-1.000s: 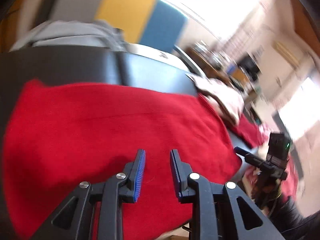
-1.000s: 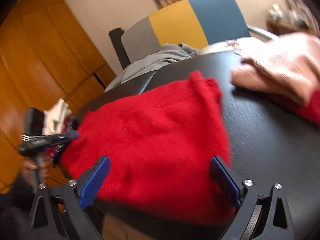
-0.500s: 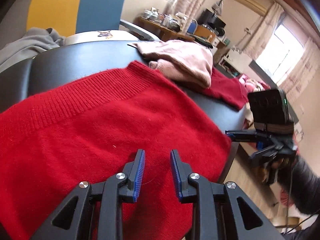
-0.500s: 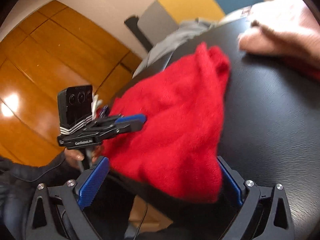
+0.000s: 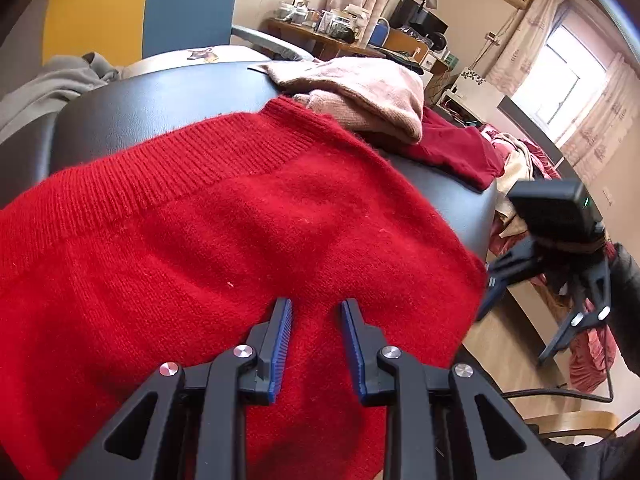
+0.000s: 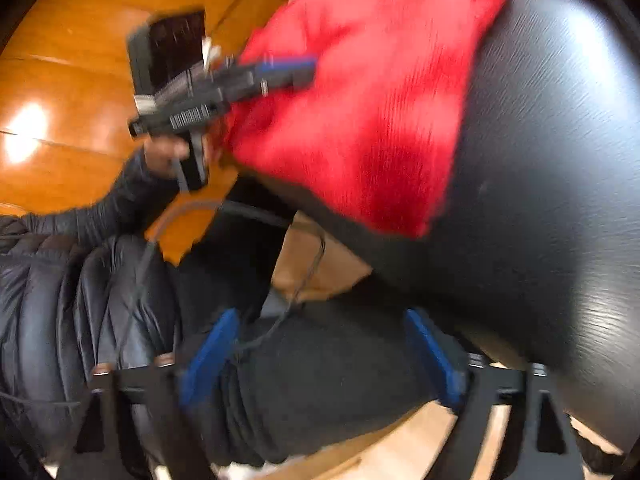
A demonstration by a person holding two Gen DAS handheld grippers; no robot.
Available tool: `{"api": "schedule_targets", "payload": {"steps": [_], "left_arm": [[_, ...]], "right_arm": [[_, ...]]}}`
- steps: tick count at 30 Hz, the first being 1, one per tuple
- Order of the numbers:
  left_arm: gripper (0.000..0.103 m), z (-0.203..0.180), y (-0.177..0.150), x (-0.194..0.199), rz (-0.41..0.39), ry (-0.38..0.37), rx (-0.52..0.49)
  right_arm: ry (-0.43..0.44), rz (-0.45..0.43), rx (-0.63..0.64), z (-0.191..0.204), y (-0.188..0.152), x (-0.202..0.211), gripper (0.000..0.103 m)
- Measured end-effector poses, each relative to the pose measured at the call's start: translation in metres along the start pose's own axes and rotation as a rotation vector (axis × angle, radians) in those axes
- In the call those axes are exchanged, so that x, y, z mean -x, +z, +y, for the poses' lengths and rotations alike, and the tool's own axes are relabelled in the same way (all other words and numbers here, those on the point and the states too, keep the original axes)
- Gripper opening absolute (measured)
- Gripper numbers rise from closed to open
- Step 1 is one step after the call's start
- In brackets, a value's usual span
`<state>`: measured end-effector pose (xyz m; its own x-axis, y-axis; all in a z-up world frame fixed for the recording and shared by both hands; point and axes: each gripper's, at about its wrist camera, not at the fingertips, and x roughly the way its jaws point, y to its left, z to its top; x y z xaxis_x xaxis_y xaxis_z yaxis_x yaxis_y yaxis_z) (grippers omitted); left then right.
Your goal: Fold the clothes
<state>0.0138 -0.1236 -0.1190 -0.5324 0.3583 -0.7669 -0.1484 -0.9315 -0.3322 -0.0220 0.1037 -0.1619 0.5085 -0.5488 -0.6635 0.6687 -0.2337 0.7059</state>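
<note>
The left gripper [image 5: 316, 312] hangs over the red sweater [image 5: 240, 232], its blue pads a narrow gap apart, pinching nothing. The right gripper [image 6: 320, 344] is spread wide and empty, off the edge of the black table [image 6: 560, 160]. The sweater lies flat there, one edge draping over. A pink knit [image 5: 360, 88] sits beyond it.

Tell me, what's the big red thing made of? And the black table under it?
The red sweater looks like fuzzy knitted wool or a similar yarn: ribbed rows show along its band and fine fluff on the surface. The black table seems covered in leather or vinyl, with a faint grain and a soft shine.
</note>
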Motion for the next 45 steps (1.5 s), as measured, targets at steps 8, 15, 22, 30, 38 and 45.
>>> {"api": "schedule_targets", "payload": {"steps": [8,15,22,30,38,45], "left_arm": [[0.027,0.009,-0.002,-0.001,-0.042,-0.051,0.067],[0.027,0.011,-0.003,-0.001,-0.048,-0.069,0.072],[0.027,0.012,-0.003,-0.002,-0.049,-0.077,0.075],[0.027,0.009,-0.004,-0.003,-0.056,-0.073,0.068],[0.025,-0.013,-0.003,0.004,-0.050,-0.008,-0.003],[0.026,-0.012,-0.014,0.021,-0.091,-0.016,0.037]], "right_arm": [[-0.168,-0.233,0.003,0.010,0.031,0.017,0.103],[-0.214,-0.260,0.160,0.051,0.056,-0.002,0.103],[-0.242,-0.126,0.306,0.074,0.042,-0.016,0.103],[-0.239,0.062,0.318,0.059,0.023,-0.032,0.103],[-0.291,-0.050,0.188,0.043,0.008,0.003,0.103],[-0.468,-0.319,0.128,0.035,0.055,0.020,0.103]]}}
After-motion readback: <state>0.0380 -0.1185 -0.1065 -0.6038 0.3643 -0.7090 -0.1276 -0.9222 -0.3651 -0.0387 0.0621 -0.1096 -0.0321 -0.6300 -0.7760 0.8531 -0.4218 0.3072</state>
